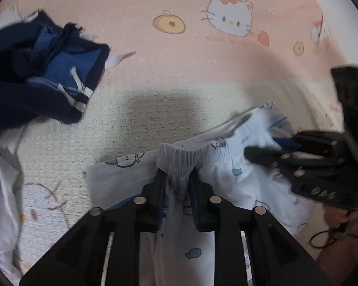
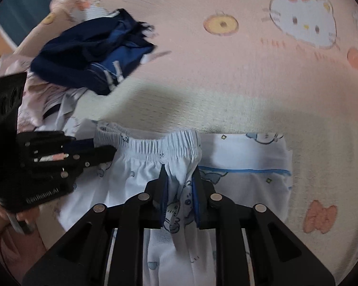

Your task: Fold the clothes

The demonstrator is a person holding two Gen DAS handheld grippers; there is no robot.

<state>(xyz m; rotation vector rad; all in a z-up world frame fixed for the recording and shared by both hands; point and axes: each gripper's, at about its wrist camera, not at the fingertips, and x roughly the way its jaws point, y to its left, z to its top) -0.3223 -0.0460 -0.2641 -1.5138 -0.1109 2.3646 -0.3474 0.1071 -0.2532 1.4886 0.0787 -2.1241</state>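
Left wrist: left tool (image 1: 177,177) angled down, pinching white shorts (image 1: 226,166) waistband.

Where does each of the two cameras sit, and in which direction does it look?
Left wrist: on the left gripper, looking steeply down along its fingers at the white printed shorts pinched by the waistband; the right gripper shows at right.
Right wrist: on the right gripper, also looking down, pinching the same shorts; the left gripper and a hand show at left.
Shared: shorts, navy garment, pink cartoon bedsheet.
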